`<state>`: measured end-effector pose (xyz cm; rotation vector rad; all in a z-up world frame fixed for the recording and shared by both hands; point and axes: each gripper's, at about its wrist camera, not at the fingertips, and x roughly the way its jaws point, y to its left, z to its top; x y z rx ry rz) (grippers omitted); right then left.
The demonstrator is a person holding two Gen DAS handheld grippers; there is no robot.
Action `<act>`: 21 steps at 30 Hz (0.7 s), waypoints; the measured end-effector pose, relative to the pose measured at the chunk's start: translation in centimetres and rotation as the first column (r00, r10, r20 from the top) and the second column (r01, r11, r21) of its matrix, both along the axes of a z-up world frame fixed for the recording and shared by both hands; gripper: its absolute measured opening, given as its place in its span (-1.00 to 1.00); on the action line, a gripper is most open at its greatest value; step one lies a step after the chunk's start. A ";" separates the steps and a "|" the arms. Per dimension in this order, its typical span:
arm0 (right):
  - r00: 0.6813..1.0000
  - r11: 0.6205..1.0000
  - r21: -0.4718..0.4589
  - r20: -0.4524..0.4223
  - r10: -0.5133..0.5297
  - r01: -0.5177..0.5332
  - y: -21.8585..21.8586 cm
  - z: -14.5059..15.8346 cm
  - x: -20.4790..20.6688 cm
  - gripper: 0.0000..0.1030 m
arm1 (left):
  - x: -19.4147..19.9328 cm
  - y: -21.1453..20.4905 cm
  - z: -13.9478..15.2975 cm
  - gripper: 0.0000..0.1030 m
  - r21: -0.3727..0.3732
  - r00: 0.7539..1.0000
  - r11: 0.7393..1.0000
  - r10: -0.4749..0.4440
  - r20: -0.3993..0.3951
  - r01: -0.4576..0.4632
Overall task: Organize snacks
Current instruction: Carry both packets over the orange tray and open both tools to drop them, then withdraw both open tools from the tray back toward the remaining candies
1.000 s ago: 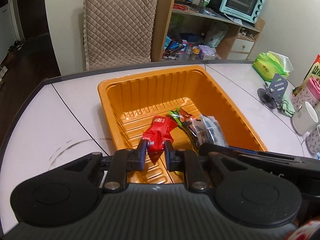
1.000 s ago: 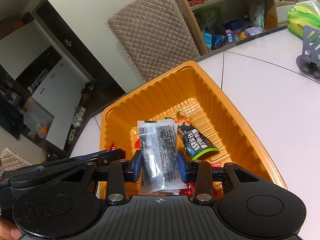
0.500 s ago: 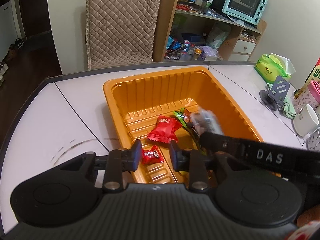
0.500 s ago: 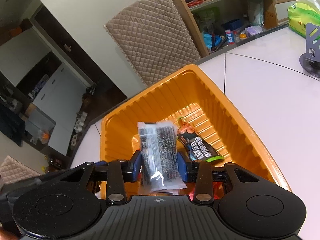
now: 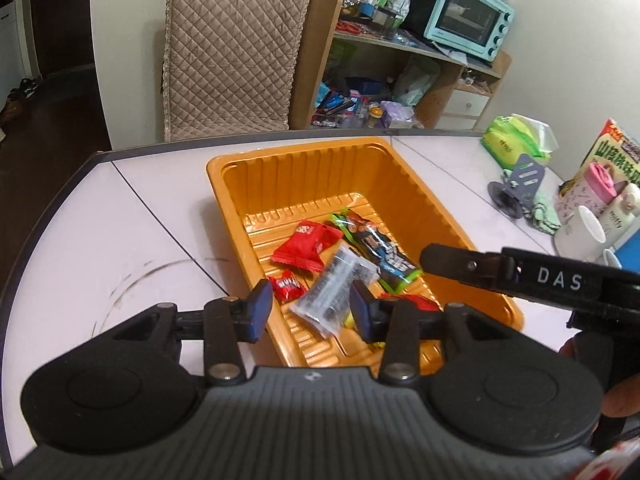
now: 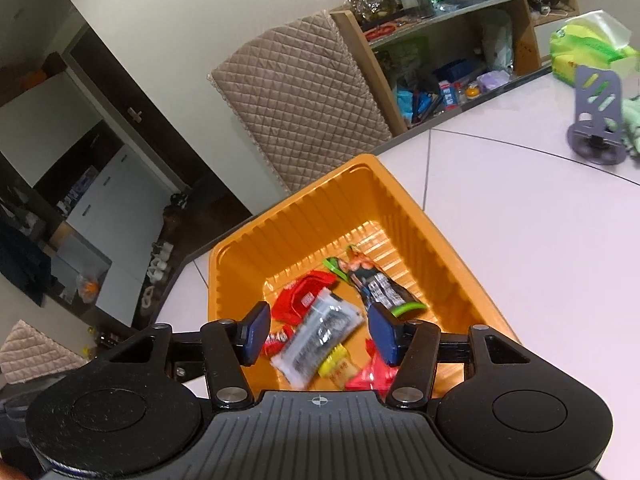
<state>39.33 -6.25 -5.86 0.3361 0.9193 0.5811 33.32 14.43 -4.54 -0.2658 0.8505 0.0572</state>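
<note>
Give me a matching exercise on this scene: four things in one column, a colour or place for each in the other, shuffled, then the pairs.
Things:
1. tray
2. toaster oven
3. clear packet
4. white mug

Descriptions:
A. light blue, on the shelf
B. lying inside the tray, dark contents
C. orange, ribbed
D. on the table, outside the tray

Pairs: 1-C, 2-A, 3-B, 4-D
</note>
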 end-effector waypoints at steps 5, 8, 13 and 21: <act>1.000 1.000 -0.026 0.022 0.002 -0.001 -1.6 0.8 -2.6 0.15 | -2.8 -0.1 1.0 -0.11 -0.016 1.000 1.000 0.000 0.023 0.000; 0.999 0.999 -0.040 0.036 0.003 -0.002 -2.6 1.2 -4.3 0.18 | -4.6 -0.2 1.3 -0.10 -0.026 1.000 1.000 0.007 0.024 -0.007; 0.999 0.998 -0.057 0.047 0.011 -0.008 -4.0 1.6 -7.5 0.21 | -7.9 -0.4 1.5 -0.10 -0.027 1.000 0.999 0.023 0.011 -0.023; 0.999 0.997 -0.072 0.028 0.023 -0.021 -5.6 1.6 -11.9 0.22 | -12.6 -1.3 1.6 -0.10 -0.024 0.999 0.999 0.032 -0.012 -0.032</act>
